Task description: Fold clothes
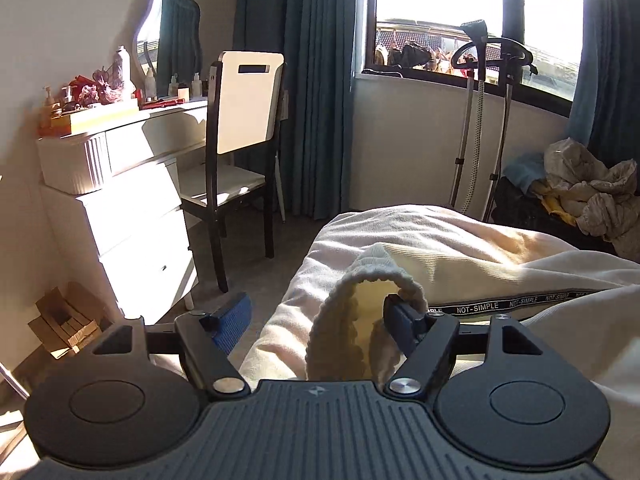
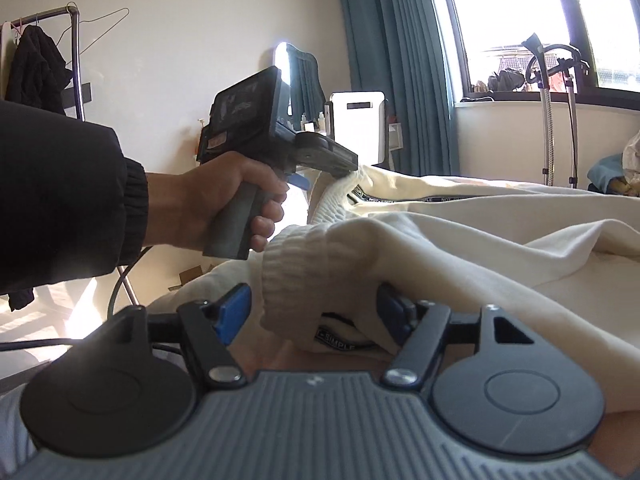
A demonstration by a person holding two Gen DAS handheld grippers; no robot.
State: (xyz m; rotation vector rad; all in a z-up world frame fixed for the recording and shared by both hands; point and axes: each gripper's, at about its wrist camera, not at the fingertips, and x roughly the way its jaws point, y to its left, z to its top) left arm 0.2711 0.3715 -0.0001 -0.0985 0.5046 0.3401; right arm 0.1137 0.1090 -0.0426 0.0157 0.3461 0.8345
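A cream garment [image 1: 460, 256] with ribbed cuffs and a black "NOT-SIMPLE" tape [image 1: 516, 302] lies crumpled on the bed. My left gripper [image 1: 316, 318] is open; one ribbed cuff [image 1: 348, 284] loops between its fingers and drapes over the right fingertip [image 1: 400, 314]. My right gripper [image 2: 311, 312] is open too, and a second ribbed cuff [image 2: 304, 268] sits between its blue pads without being clamped. In the right wrist view a hand [image 2: 224, 200] in a dark sleeve holds the left gripper [image 2: 324, 170] at the far cuff [image 2: 340, 196].
The bed cover [image 1: 332, 240] ends at the left, with floor beyond. A white dresser [image 1: 128, 200] and a chair [image 1: 240, 140] stand left, a garment steamer [image 1: 484, 120] by the window, and a pile of clothes [image 1: 588, 192] at right. A clothes rail [image 2: 48, 60] stands far left.
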